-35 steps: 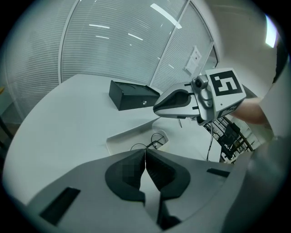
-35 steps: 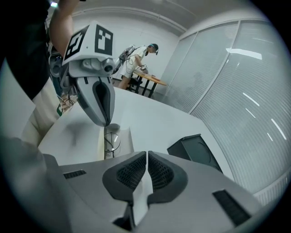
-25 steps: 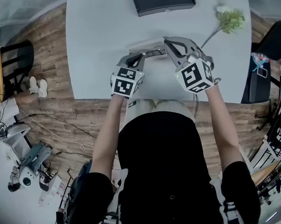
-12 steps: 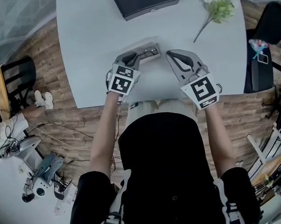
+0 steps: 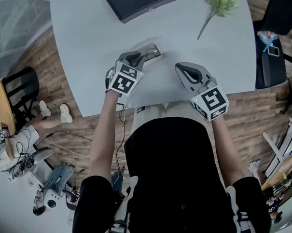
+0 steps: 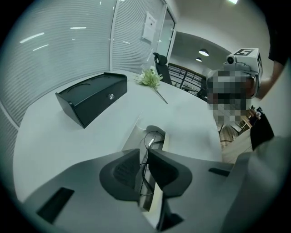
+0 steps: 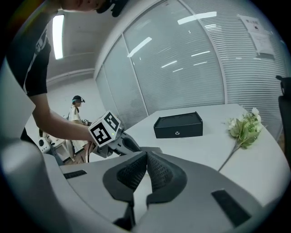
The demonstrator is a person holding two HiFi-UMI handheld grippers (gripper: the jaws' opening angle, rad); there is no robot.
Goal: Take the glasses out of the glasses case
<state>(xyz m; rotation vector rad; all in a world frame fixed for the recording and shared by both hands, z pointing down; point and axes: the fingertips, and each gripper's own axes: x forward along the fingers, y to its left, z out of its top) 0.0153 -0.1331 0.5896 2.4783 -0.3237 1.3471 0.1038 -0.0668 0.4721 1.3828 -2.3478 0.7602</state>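
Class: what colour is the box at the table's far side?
Black. The box shows best in the right gripper view.

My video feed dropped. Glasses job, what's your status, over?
Copy: left hand-held gripper jaws just opening, glasses between them, lying in the open case; right hand-held gripper shut, empty, aside; black box and flower farther back, not in the way.

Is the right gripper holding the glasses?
No, the right gripper has its jaws together with nothing between them, and the glasses lie in the glasses case.
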